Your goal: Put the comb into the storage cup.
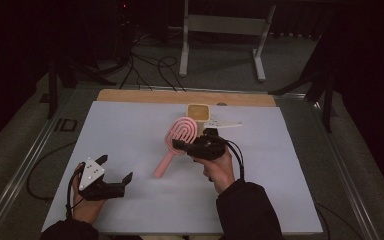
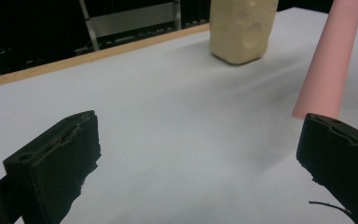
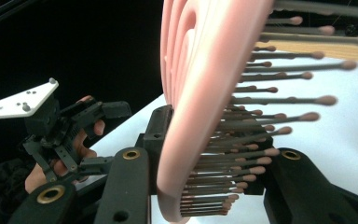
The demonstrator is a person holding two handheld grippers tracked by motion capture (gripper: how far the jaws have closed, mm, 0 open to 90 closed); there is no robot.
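Observation:
A pink hairbrush with dark bristles is tilted over the middle of the white table. My right gripper is shut on its head. In the right gripper view the brush head stands between the jaws of the right gripper, bristles pointing right. The handle slopes down toward the table on the left. My left gripper sits open near the front left, with nothing between its fingers. In the left gripper view, the left gripper has wide jaws, and the pink handle ends just above its right jaw.
A cream block with round dimples lies near the table's back edge, behind the brush. A wooden strip runs along the back. Beyond it stand a white metal frame and floor cables. Metal rails flank the table.

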